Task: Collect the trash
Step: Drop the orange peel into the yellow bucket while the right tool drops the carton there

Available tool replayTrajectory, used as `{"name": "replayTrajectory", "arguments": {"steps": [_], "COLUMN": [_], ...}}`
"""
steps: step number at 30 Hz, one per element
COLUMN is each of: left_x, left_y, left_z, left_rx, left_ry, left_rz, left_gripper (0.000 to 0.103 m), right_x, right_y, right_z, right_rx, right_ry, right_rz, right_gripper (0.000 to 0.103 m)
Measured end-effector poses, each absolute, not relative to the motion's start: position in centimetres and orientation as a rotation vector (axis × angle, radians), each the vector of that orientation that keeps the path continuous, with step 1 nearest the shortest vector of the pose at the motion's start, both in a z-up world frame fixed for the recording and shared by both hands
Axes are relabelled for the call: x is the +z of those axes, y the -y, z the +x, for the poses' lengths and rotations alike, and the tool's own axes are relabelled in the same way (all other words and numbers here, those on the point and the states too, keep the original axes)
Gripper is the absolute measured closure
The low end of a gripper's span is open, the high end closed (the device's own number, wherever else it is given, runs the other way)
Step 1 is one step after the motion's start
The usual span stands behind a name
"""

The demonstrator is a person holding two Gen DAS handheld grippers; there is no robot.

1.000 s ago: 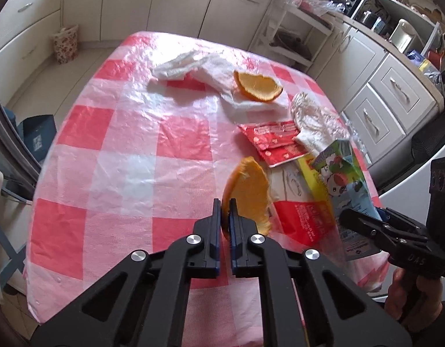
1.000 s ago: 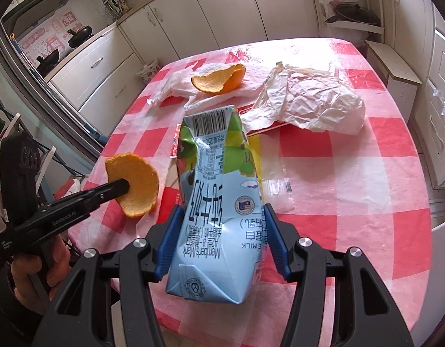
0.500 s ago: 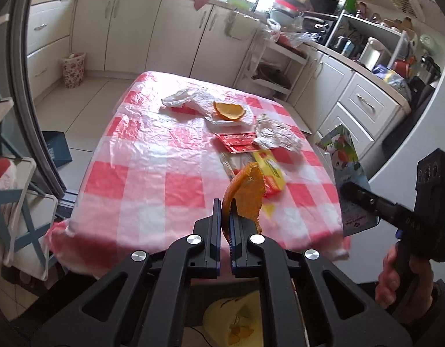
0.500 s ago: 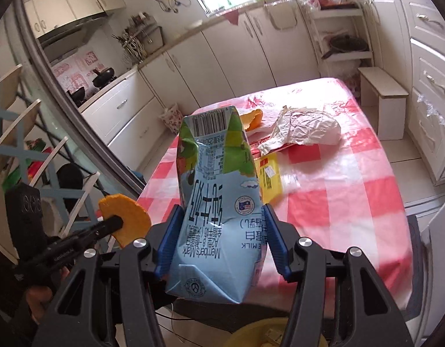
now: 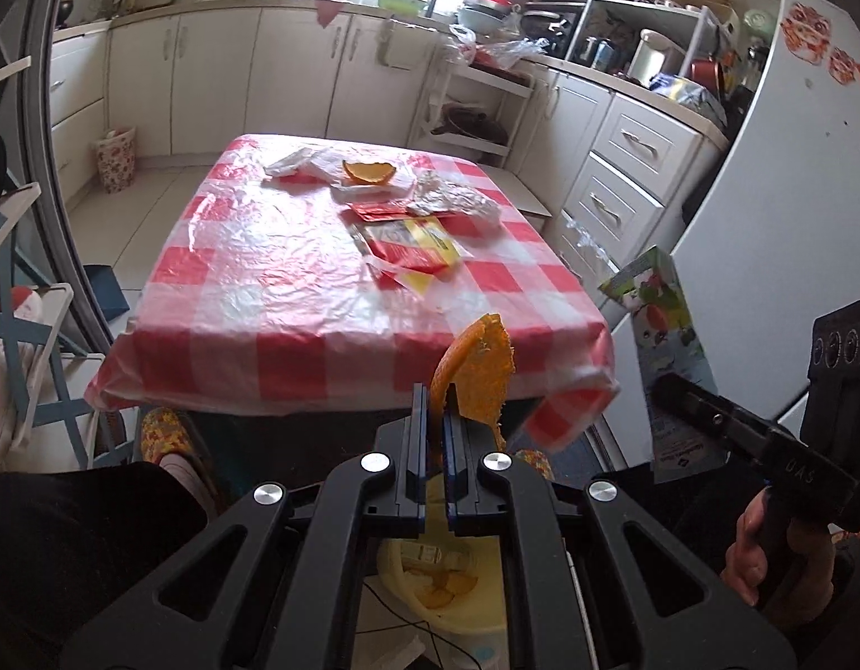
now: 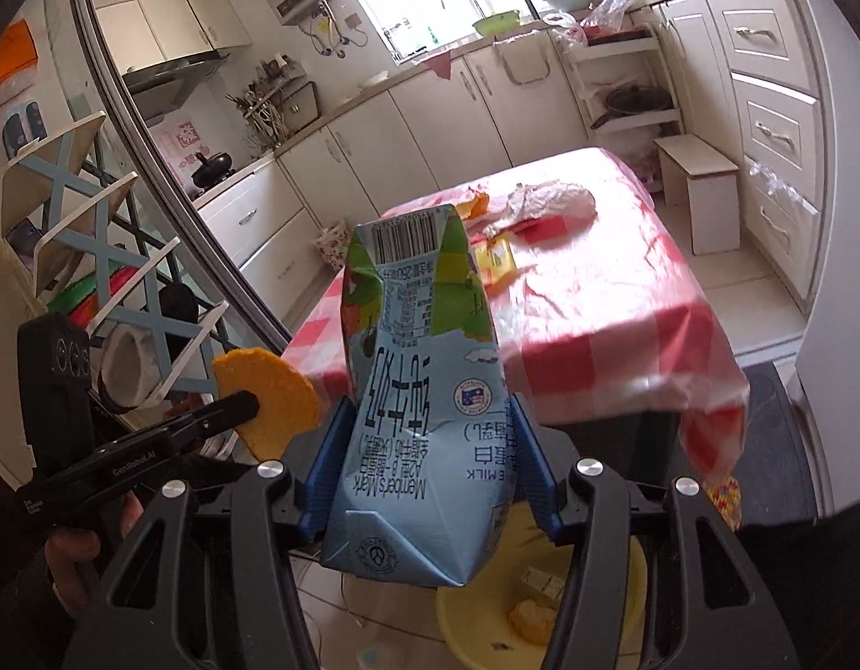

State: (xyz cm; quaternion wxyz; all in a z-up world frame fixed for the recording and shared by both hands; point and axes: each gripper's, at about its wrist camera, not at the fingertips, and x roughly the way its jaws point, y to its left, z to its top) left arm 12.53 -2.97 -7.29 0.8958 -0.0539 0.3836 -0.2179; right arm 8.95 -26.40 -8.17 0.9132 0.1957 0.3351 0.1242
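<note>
My left gripper is shut on an orange peel, held in the air in front of the table's near edge. My right gripper is shut on a blue milk carton, also off the table; the carton shows at the right of the left wrist view. A yellow bin with scraps in it stands on the floor right below both grippers, also seen in the right wrist view. On the red checked table lie another orange peel, crumpled paper and red and yellow wrappers.
A white plastic bag lies at the table's far side. White cabinets line the walls, a fridge stands at the right, a blue and white rack at the left. A person's legs and patterned slipper are near the table.
Both grippers have pulled back from over the table, carrying the peel and the carton past its near edge. The yellow bin has come into view beneath them.
</note>
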Motion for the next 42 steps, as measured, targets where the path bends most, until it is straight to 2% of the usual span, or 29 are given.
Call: {"name": "replayTrajectory", "arguments": {"steps": [7,23,27,32,36,42], "left_x": [-7.5,-12.0,-13.7,-14.6,-14.2,-13.9], "left_y": [4.4,7.1,8.5,9.7,9.2,8.7], "left_z": [10.1,10.4,10.8,10.3,10.2,10.2], "left_rx": [-0.480,-0.505,-0.530,-0.541,-0.508,-0.467], "left_ry": [-0.796,-0.921,-0.997,-1.016,-0.990,-0.970], "left_rz": [-0.057,-0.005,0.014,0.069,0.075,0.085], "left_gripper": [0.099,0.099,0.098,0.093,0.078,0.073], "right_x": [-9.4,-15.9,-16.6,-16.3,-16.2,-16.1], "right_y": [25.4,26.3,27.6,28.2,27.8,27.5], "right_z": [7.4,8.7,8.3,8.2,8.6,9.0], "right_rx": [0.256,0.165,0.127,0.128,0.143,0.151], "right_ry": [-0.752,-1.055,-1.062,-1.032,-1.025,-1.024], "right_rz": [0.391,0.483,0.549,0.609,0.613,0.609], "right_gripper": [0.048,0.048,0.040,0.037,0.035,0.030]}}
